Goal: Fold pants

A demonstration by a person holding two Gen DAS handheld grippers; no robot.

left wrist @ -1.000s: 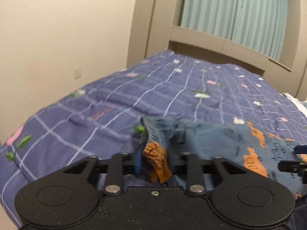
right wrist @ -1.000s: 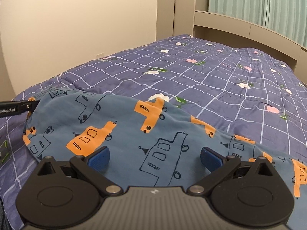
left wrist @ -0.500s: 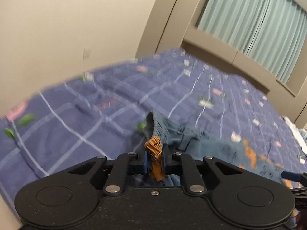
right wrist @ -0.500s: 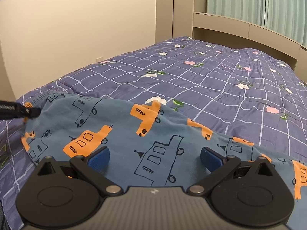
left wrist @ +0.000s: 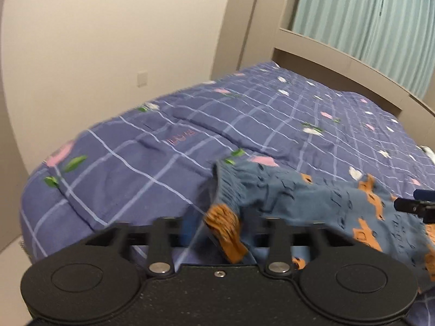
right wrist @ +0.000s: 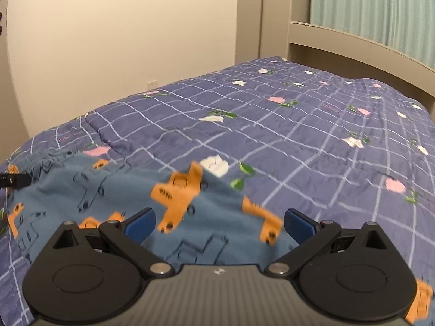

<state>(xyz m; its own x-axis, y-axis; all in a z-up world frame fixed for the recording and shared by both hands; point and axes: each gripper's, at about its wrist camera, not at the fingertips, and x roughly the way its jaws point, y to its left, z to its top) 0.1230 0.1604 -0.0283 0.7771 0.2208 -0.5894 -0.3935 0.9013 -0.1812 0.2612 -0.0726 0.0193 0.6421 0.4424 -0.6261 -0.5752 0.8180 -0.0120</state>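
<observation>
Left gripper fingers clamped on gathered waistband of pants at lower centre, right gripper fingers spread apart over pants, purple checked bed behind.

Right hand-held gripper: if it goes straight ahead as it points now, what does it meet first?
Most likely the blue cotton pants with orange truck print, lying between the open jaws of the right hand-held gripper; beyond them, the purple checked quilt. Depth is unclear.

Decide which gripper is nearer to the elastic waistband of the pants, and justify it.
Left. The left gripper is clamped on the waistband of the pants. The right gripper hangs open over the blue cloth farther along, away from that bunched band.
</observation>
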